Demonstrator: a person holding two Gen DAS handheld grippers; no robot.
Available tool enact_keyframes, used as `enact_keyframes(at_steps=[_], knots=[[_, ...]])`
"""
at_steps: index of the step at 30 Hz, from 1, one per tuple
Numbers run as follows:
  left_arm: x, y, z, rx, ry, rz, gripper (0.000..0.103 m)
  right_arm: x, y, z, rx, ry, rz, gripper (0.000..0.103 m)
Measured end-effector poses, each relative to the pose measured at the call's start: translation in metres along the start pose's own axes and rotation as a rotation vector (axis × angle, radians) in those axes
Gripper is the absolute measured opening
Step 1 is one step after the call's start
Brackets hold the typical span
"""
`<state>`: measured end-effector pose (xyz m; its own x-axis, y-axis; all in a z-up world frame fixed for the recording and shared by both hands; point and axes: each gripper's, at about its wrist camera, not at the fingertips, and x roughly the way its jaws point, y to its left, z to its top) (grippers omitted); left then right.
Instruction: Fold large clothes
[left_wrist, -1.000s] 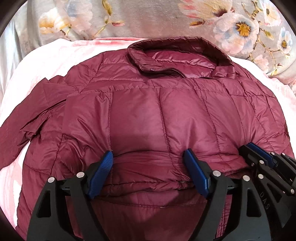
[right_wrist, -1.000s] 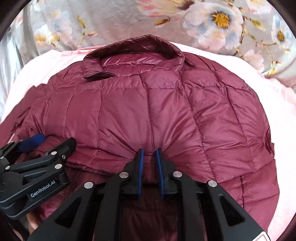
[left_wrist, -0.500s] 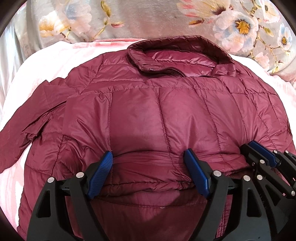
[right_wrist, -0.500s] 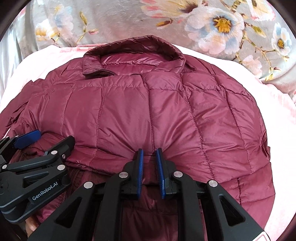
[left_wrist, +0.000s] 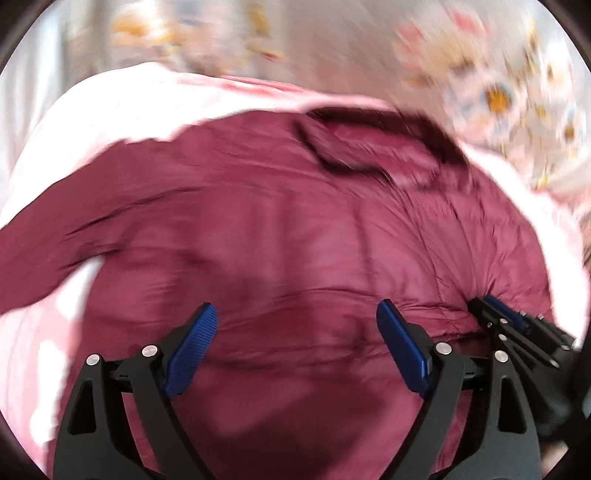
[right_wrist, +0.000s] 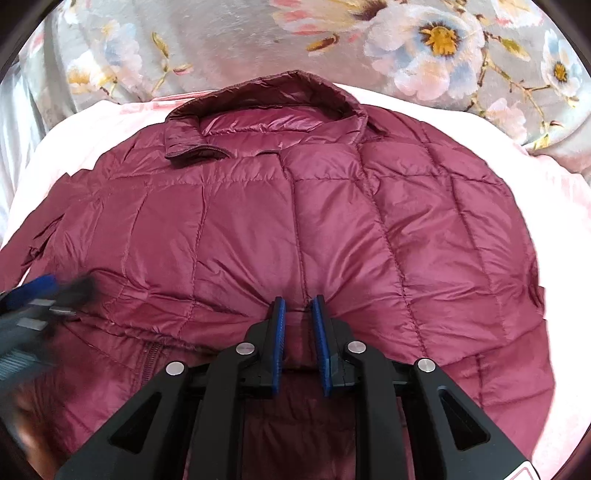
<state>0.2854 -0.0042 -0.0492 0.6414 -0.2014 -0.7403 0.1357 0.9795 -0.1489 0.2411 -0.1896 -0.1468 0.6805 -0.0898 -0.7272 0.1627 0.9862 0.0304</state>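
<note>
My left gripper (left_wrist: 297, 330) has just been opening, wide and empty. My right gripper (right_wrist: 298, 314), loosening, pinches the quilted down jacket (right_wrist: 258, 229): light, puffy, slippery; grip seams.

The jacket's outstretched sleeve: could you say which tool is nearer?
Left. The left tool, jaws just opening and empty, hangs toward the sleeve; the right tool, jaws just opening on the jacket fold, sits farther across.

Left view motion-blurred; right sharp; bright, fisheye-warped edges
</note>
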Motion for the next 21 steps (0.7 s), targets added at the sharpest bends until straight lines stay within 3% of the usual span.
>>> enact_keyframes(at_steps=[1, 3, 5, 11, 16, 19, 20, 21], knots=[[-0.014, 0.022, -0.001, -0.031, -0.012, 0.023, 0.089, -0.007, 0.005, 0.002, 0.007, 0.001, 0.022, 0.023], [-0.034, 0.067, -0.005, -0.095, -0.035, 0.086, 0.09, -0.021, 0.02, 0.004, 0.011, -0.015, 0.081, 0.038], [-0.05, 0.127, -0.011, -0.193, -0.045, 0.175, 0.09, -0.027, 0.042, 0.004, -0.02, -0.019, 0.11, 0.044], [-0.061, 0.284, -0.037, -0.476, -0.009, 0.366, 0.09, -0.008, 0.09, -0.001, -0.077, 0.019, 0.152, 0.044], [-0.058, 0.362, -0.046, -0.642, -0.032, 0.425, 0.09, 0.001, 0.091, -0.007, -0.067, 0.008, 0.136, 0.044], [-0.045, 0.379, -0.046, -0.696, -0.024, 0.407, 0.083, 0.0, 0.092, -0.01, -0.084, -0.001, 0.116, 0.045], [-0.043, 0.375, -0.042, -0.672, -0.038, 0.435, 0.071, 0.0, 0.095, -0.01, -0.097, -0.005, 0.101, 0.045], [-0.041, 0.372, -0.038, -0.646, -0.042, 0.44, 0.052, 0.0, 0.096, -0.01, -0.102, -0.007, 0.095, 0.046]])
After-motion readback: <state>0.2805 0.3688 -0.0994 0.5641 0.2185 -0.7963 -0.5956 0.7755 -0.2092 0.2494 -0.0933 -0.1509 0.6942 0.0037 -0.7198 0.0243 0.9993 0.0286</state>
